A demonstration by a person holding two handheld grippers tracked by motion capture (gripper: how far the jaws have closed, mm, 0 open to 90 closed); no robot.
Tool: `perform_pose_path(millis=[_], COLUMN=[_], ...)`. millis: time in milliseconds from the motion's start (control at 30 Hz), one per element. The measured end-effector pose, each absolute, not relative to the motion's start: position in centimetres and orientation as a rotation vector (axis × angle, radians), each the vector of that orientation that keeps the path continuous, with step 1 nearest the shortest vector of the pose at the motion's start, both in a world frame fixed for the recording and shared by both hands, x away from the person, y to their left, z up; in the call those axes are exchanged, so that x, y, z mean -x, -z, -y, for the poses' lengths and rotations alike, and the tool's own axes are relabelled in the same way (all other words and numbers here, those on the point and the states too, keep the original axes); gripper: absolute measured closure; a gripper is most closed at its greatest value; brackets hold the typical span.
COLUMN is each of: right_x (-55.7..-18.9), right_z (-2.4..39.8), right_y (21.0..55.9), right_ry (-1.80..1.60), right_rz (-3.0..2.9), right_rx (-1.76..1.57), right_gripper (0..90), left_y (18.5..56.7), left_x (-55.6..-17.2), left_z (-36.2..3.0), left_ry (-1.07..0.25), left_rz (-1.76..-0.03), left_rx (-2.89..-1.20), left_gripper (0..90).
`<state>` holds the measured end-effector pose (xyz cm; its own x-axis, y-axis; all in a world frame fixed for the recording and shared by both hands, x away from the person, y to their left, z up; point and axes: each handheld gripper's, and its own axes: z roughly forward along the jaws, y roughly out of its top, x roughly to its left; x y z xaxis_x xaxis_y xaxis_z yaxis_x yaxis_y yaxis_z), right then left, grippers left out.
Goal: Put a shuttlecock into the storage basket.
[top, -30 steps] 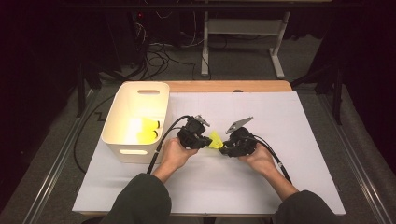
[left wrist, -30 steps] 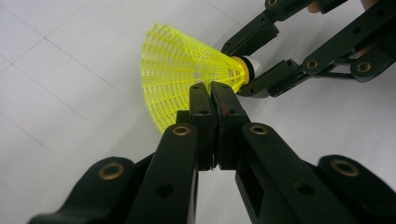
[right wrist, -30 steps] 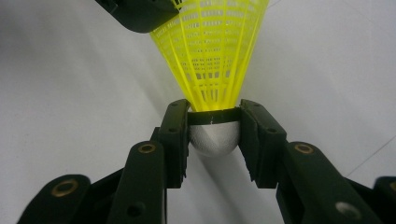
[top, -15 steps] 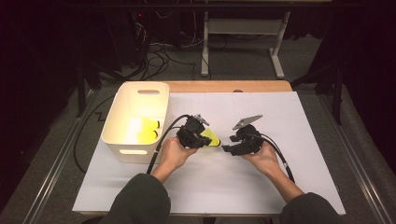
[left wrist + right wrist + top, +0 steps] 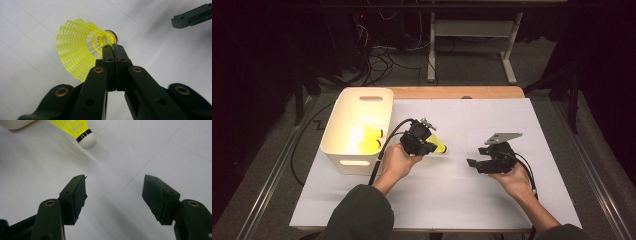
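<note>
1. Since the earlier frame, the right gripper (image 5: 473, 163) has moved away to the right, and its jaws now stand wide apart with nothing between them.
2. The left gripper (image 5: 428, 146) is clamped on the yellow shuttlecock (image 5: 82, 47), just above the white sheet (image 5: 472, 200).
3. The white bin (image 5: 343, 145) at the left holds more yellow shuttlecocks (image 5: 364, 140).
4. Behind the table, the room is dark, with cables (image 5: 382, 60) on the floor.

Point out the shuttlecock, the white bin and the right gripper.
shuttlecock (image 5: 80, 52): left gripper view, on its yellow skirt.
white bin (image 5: 362, 93): high view, on its far rim.
right gripper (image 5: 115, 192): right gripper view, midway between its open jaws.
</note>
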<state>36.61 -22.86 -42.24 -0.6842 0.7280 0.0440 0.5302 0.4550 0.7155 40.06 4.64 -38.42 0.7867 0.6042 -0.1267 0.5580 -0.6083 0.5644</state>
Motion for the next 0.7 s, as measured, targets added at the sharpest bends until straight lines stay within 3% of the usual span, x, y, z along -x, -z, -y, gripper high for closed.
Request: perform_pose_path(millis=[700], right_x=[-33.4], right_z=[26.7], right_y=[42.9], right_ry=[-1.108], right_rz=[-2.350], right_rx=[-1.111], right_gripper=[34.6], left_y=[36.4], left_x=[-39.5], left_z=[-5.3], left_ry=[-0.115], left_rz=[-0.940], left_rx=[-2.360], left_gripper=[89.8])
